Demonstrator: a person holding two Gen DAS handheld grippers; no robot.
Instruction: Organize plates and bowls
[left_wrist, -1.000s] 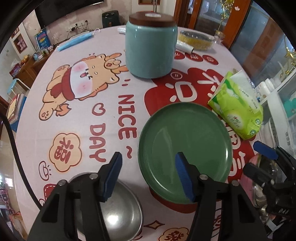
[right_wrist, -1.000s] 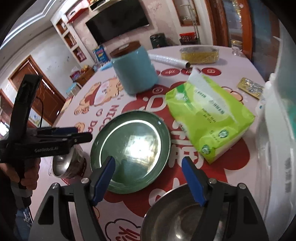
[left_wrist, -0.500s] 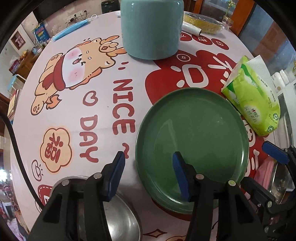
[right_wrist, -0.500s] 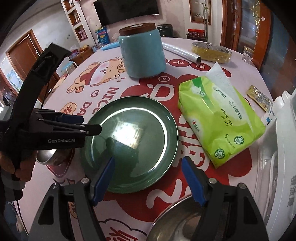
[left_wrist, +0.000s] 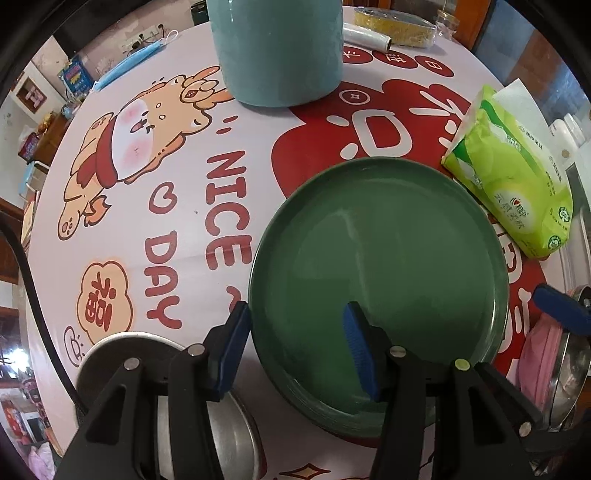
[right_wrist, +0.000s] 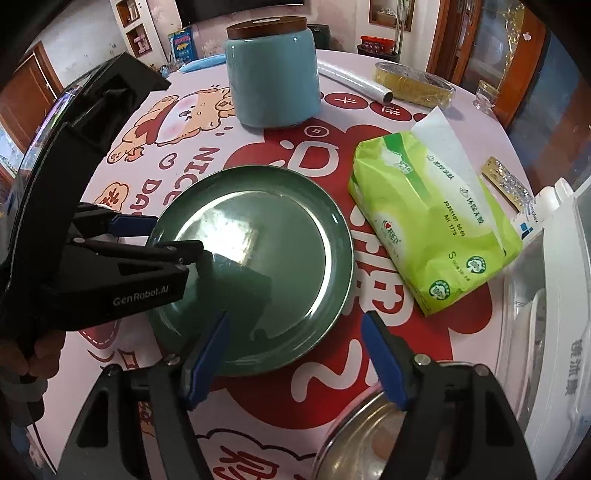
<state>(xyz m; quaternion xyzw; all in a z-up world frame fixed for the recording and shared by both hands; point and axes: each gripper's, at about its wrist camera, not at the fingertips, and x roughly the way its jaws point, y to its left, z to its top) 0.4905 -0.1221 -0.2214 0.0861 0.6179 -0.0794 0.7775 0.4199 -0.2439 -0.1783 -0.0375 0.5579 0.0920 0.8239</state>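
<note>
A dark green plate (left_wrist: 384, 266) lies flat on the printed tablecloth; it also shows in the right wrist view (right_wrist: 258, 258). My left gripper (left_wrist: 295, 343) is open and straddles the plate's near left rim, one finger outside, one over the plate. It shows from the side in the right wrist view (right_wrist: 173, 238). A steel bowl (left_wrist: 207, 424) lies under my left gripper's body. My right gripper (right_wrist: 295, 354) is open and empty, just short of the plate's near edge. A second steel bowl (right_wrist: 369, 439) lies below it.
A teal jar with a brown lid (right_wrist: 271, 74) stands behind the plate. A green tissue pack (right_wrist: 436, 225) lies right of the plate. A white dish rack (right_wrist: 554, 295) stands at the far right. A foil roll (right_wrist: 354, 83) and a yellow dish (right_wrist: 413, 83) lie at the back.
My left gripper has moved forward and down until its fingers straddle the plate's rim. My right gripper has moved forward toward the plate. Both stay open.
</note>
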